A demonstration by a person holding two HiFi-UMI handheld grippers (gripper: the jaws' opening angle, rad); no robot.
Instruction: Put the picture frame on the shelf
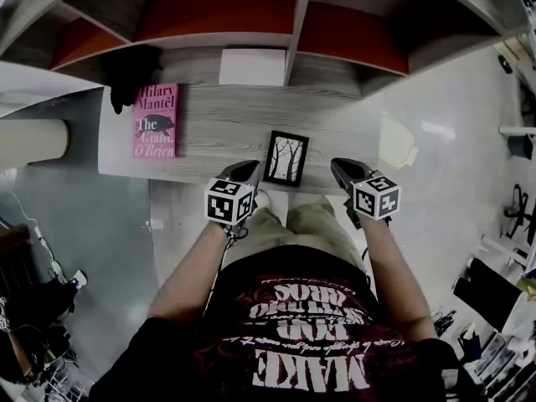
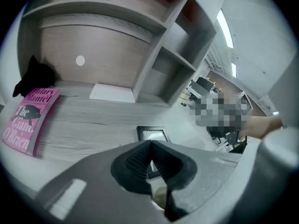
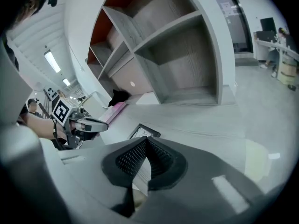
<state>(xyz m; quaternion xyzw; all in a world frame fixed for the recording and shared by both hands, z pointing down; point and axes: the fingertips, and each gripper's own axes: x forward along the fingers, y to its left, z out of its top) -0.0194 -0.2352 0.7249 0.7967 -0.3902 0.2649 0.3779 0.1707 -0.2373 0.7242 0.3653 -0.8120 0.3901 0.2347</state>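
A small black picture frame [image 1: 286, 158] with a tree drawing lies flat near the front edge of the wooden board [image 1: 226, 120] under the shelf unit [image 1: 293, 23]. My left gripper [image 1: 250, 169] hangs just left of the frame and my right gripper [image 1: 338, 167] just right of it, both above the board's edge. Each is shut with nothing between its jaws. In the left gripper view the frame [image 2: 151, 134] shows just past the closed tips [image 2: 150, 144]. The right gripper view shows the frame [image 3: 145, 131] ahead of its closed tips [image 3: 145, 140], with the left gripper [image 3: 81, 125] beside it.
A pink book [image 1: 156, 120] lies at the board's left, with a dark object [image 1: 130, 69] behind it. A white box [image 1: 252, 66] sits at the back under the divider. The shelf compartments [image 1: 213, 11] have red backs. Grey floor [image 1: 444, 166] lies to the right.
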